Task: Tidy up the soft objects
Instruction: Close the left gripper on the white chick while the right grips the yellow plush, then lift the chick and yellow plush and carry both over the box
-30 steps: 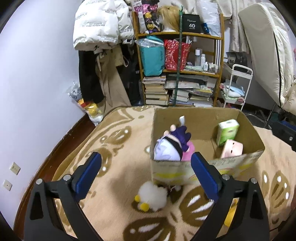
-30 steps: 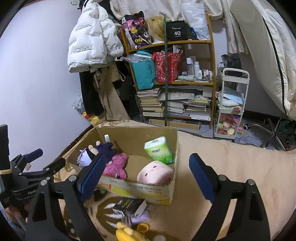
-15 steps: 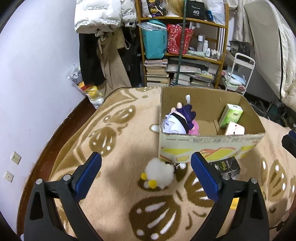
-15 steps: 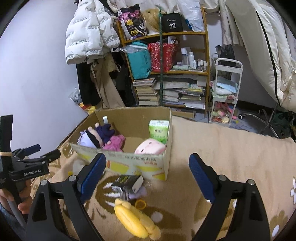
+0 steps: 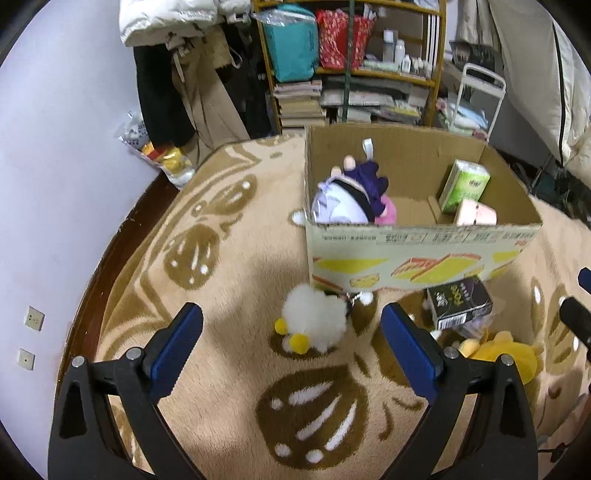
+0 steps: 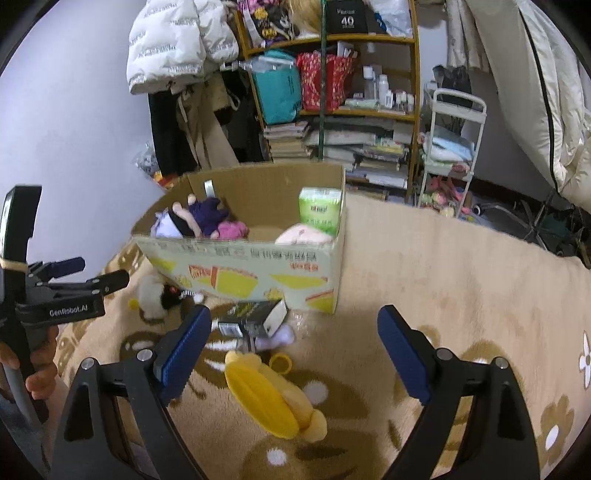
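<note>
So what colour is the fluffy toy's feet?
Yellow, on the white fluffy toy; clearest in the left wrist view.

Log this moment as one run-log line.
left gripper open above white plush | right gripper open above yellow plush | cardboard box part-filled

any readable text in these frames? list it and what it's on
"GenRobot.AI": left hand-held gripper body, right wrist view.
"40": black box on the top shelf.
Cardboard box front print: blurred, unreadable.
Small black carton lettering: unreadable.
Green tissue pack label: too small.
</note>
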A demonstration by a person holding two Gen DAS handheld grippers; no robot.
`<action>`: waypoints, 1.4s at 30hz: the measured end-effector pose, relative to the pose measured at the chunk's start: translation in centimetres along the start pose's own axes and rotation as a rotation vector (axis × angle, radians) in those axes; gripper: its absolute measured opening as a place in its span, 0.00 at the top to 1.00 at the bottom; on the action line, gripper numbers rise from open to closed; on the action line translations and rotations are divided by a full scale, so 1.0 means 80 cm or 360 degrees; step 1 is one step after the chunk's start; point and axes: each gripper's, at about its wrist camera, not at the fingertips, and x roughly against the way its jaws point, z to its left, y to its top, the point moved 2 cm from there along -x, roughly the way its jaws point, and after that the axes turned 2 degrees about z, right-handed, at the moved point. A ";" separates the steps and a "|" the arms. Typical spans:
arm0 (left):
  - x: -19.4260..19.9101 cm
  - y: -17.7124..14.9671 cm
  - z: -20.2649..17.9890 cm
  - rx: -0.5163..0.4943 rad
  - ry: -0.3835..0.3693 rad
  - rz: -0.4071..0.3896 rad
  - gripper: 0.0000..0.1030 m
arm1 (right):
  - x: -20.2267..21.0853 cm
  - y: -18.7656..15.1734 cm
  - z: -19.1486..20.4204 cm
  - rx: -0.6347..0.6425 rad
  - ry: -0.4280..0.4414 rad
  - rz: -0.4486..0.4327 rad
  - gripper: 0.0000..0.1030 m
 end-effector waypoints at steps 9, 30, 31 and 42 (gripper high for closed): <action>-0.039 0.001 -0.012 -0.0061 -0.0039 0.0172 0.07 | -0.042 -0.030 0.014 0.0097 0.0033 0.0219 0.09; -0.123 0.004 -0.024 -0.0060 -0.0171 0.0445 0.45 | -0.076 -0.037 0.007 0.0094 0.0107 0.0374 0.76; -0.124 0.004 -0.024 -0.0059 -0.0179 0.0443 0.56 | -0.076 -0.037 0.008 0.0102 0.0104 0.0374 0.76; -0.091 -0.006 -0.027 -0.0061 -0.0172 0.0329 0.65 | -0.064 -0.034 0.001 0.0062 0.0087 0.0324 0.83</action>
